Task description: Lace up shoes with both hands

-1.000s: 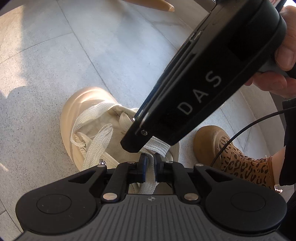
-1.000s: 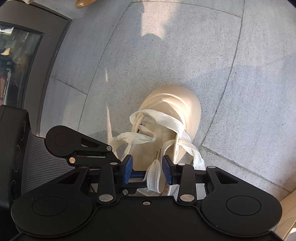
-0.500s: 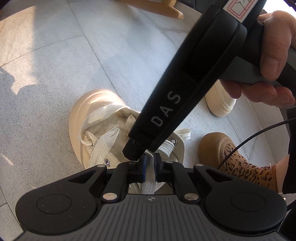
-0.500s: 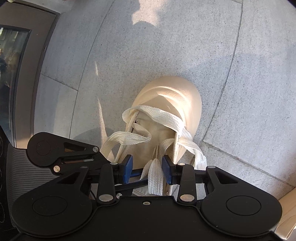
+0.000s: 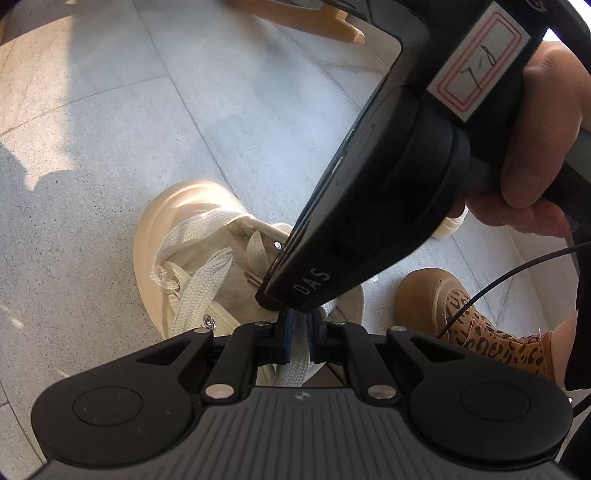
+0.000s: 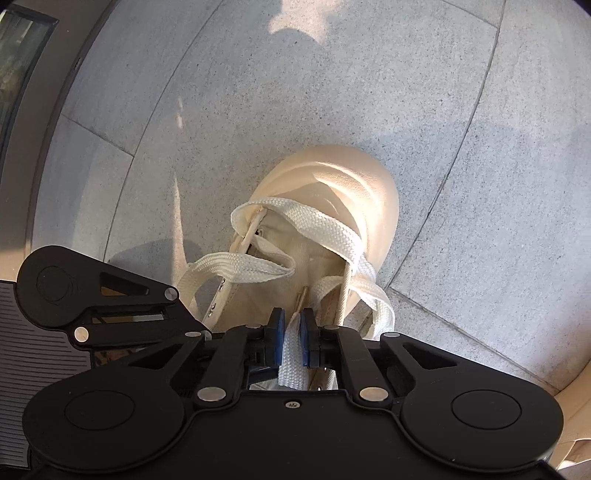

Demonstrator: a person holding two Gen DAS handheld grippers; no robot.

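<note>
A cream high-top shoe (image 5: 177, 221) (image 6: 332, 184) stands on grey stone tiles, with wide white laces loosely crossed over its tongue. My left gripper (image 5: 300, 332) holds a strand of white lace (image 5: 295, 365) between its blue pads while its jaws are opening slightly. The right gripper's black housing (image 5: 369, 184) slants down from the upper right, and its tip hides the shoe's collar just above my left fingers. My right gripper (image 6: 291, 332) points steeply down over the tongue. Its jaws are closing tight on another lace strand (image 6: 291, 354), and the pads press on it.
A person's hand (image 5: 535, 147) grips the right tool. A foot in a tan boot with a leopard-print sock (image 5: 436, 295) stands right of the shoe. A second cream shoe (image 5: 450, 221) peeks out behind the tool. A wooden leg (image 5: 314, 26) is at the top, a dark door frame (image 6: 22, 74) at left.
My right jaws have gone from standing apart around the lace to pressing on it. The left view has pulled back from the shoe, and the right tool now fills more of it.
</note>
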